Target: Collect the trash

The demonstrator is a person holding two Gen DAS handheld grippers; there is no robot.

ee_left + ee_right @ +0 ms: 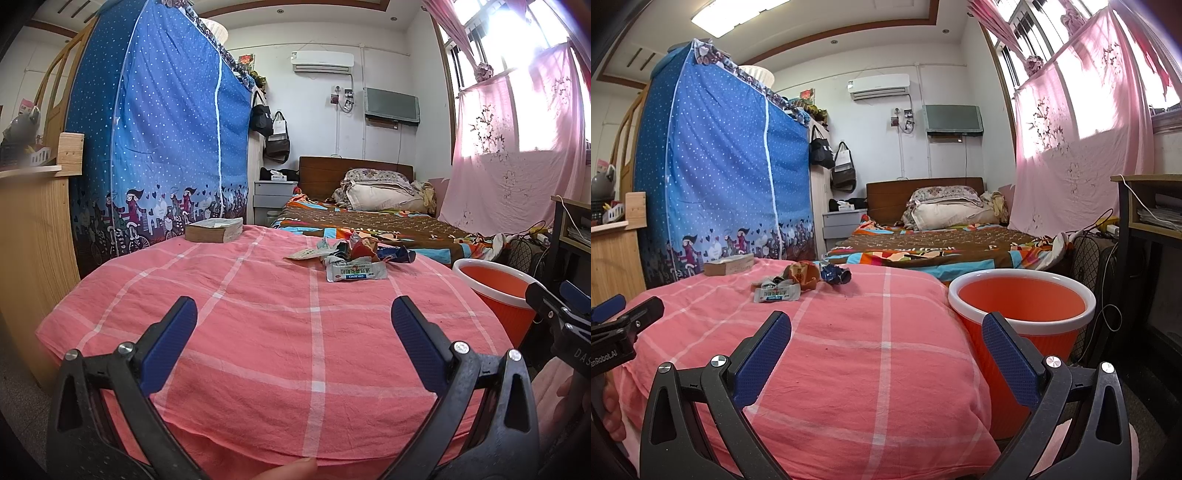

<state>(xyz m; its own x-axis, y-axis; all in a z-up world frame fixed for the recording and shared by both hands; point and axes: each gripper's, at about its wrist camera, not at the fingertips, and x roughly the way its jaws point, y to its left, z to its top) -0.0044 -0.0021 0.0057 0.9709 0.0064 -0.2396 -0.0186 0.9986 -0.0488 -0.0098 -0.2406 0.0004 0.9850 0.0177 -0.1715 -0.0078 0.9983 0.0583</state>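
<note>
A small heap of trash lies far across the pink checked cloth (258, 332): a white and green packet (356, 272) (776, 293), a crumpled orange wrapper (803, 276), a crumpled blue wrapper (397, 254) (834, 275) and a flat paper slip (304, 254). An orange bin with a white rim (495, 291) (1021, 306) stands beside the cloth at the right. My left gripper (294, 314) is open over the near part of the cloth, holding nothing. My right gripper (886, 330) is open too, near the cloth's right edge and the bin.
A thick book (214, 229) (728, 264) lies at the cloth's far left corner. A blue dotted wardrobe (155, 129) and a wooden shelf (33, 221) stand left. A bed with a patterned cover (369, 225) lies behind. A desk (1145, 206), cables and a fan stand right.
</note>
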